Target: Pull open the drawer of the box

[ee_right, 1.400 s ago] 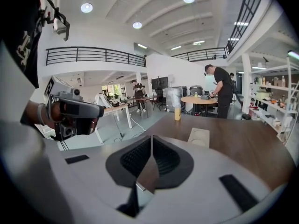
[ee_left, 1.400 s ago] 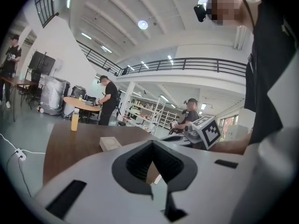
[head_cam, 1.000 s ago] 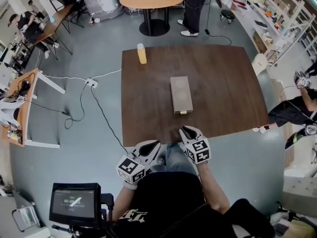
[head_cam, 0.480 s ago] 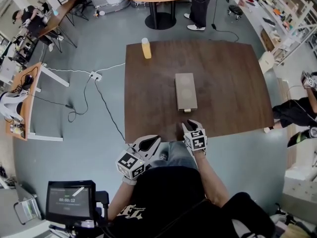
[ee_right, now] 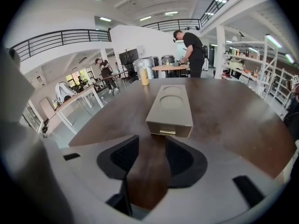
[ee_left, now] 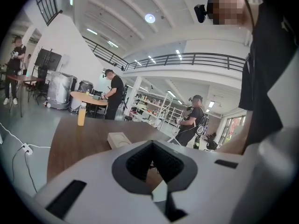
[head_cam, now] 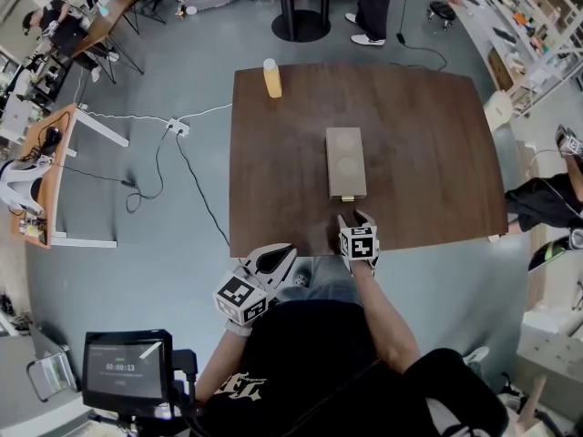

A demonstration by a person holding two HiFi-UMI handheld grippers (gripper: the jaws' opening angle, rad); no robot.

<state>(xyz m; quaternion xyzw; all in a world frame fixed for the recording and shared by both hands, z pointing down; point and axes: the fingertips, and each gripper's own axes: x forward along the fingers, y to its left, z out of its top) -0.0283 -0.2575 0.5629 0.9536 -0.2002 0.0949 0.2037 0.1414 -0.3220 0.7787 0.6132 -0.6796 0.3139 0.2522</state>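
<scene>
Box central on tabletop, drawer shut, handle facing right tongs. Right tongs just been opening, empty, short of handle. Left tongs closed, idle. Centre handle in gap, pinch firmly, pull straight back; box may slide.

right gripper: moved up to box | jaws: just opened wider, empty
</scene>
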